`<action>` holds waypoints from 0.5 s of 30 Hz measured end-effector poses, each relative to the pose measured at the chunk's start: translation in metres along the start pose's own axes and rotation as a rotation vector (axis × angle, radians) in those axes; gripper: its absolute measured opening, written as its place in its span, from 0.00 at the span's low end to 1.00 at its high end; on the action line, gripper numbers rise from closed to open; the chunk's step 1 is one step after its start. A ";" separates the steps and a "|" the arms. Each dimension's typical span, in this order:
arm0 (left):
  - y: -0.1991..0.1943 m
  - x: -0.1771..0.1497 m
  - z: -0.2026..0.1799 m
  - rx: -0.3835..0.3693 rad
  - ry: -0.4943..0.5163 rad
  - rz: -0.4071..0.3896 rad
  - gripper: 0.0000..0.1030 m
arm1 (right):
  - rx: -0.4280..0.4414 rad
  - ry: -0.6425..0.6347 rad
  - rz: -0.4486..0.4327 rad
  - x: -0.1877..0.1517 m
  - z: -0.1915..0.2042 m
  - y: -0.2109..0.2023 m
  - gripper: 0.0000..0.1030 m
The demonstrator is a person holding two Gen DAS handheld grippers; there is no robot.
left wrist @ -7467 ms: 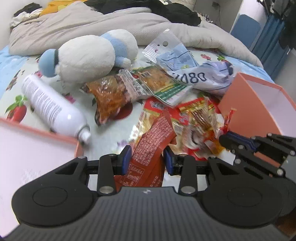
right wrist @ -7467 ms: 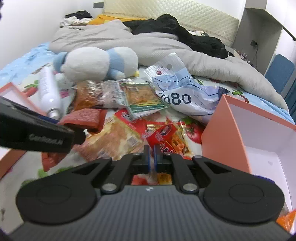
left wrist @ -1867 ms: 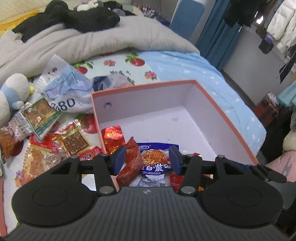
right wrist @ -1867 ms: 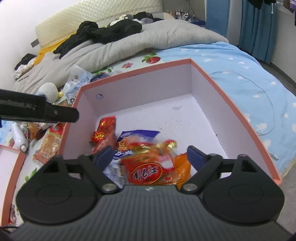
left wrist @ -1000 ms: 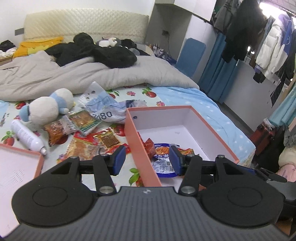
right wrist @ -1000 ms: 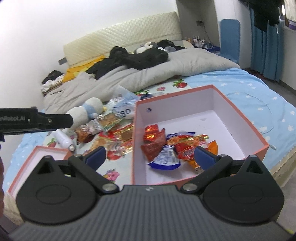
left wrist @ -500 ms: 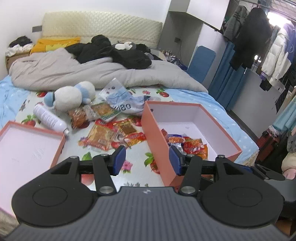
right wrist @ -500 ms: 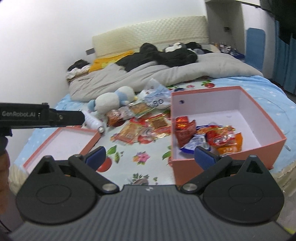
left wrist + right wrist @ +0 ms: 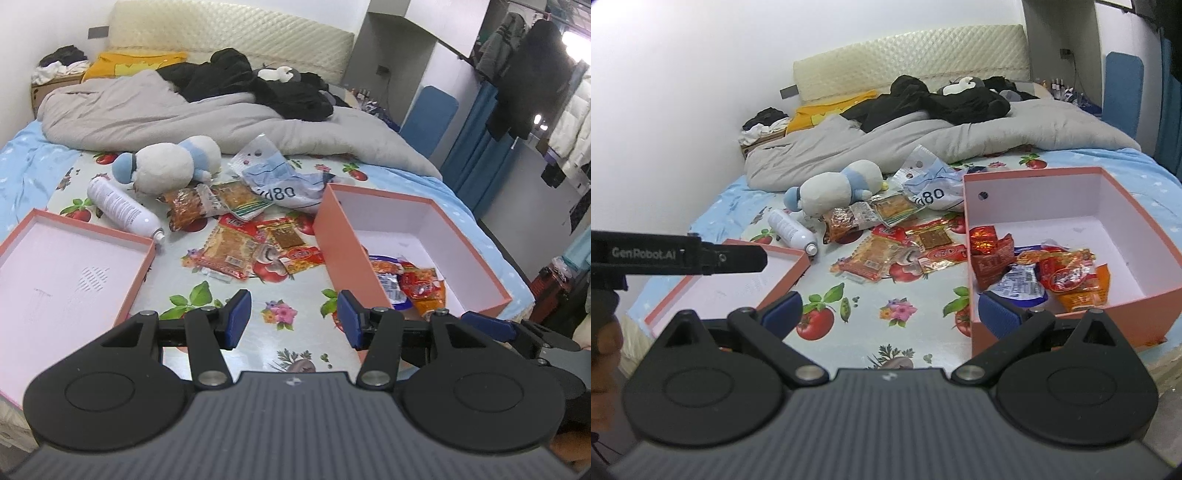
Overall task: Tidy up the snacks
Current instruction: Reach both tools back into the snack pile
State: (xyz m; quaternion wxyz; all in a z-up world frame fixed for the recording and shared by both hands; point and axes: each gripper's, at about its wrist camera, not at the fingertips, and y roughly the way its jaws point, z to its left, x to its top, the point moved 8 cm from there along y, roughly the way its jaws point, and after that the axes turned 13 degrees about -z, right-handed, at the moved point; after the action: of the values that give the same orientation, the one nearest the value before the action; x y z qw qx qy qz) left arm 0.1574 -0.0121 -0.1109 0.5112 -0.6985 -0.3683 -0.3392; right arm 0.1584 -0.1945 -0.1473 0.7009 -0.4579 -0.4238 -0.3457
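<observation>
One box (image 9: 1071, 173), one lid (image 9: 22, 225) — both tongs (image 9: 291, 317) (image 9: 890, 310) empty.

The box (image 9: 1071, 173) looks like matt card, salmon outside and pale inside, as does its lid (image 9: 55, 273); the snack packets (image 9: 1067, 277) in it and those loose on the sheet (image 9: 236, 251) are glossy, crinkled foil or plastic film; the bottle (image 9: 122, 210) is smooth white plastic; the soft toy (image 9: 166, 170) is fuzzy plush; the printed sheet (image 9: 280, 343) is smooth matt cloth; the grey duvet (image 9: 177, 114) is soft and rumpled; the headboard (image 9: 908, 70) is quilted and faintly shiny.
</observation>
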 end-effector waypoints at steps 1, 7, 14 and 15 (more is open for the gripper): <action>0.004 0.001 0.002 0.004 -0.004 0.005 0.57 | 0.000 -0.001 0.004 -0.001 0.001 0.003 1.00; 0.030 0.006 0.017 0.018 -0.013 0.023 0.65 | -0.001 -0.003 0.019 -0.001 0.003 0.026 1.00; 0.059 0.010 0.040 0.032 -0.034 0.029 0.65 | -0.047 -0.029 0.009 0.005 0.004 0.053 1.00; 0.063 0.010 0.043 0.034 -0.037 0.032 0.65 | -0.050 -0.023 0.008 0.006 0.003 0.058 1.00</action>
State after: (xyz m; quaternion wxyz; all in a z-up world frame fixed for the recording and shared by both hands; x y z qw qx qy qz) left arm 0.2215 0.0183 -0.1423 0.5214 -0.7017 -0.3724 -0.3116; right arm 0.2102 -0.1725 -0.1612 0.6856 -0.4812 -0.4211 -0.3480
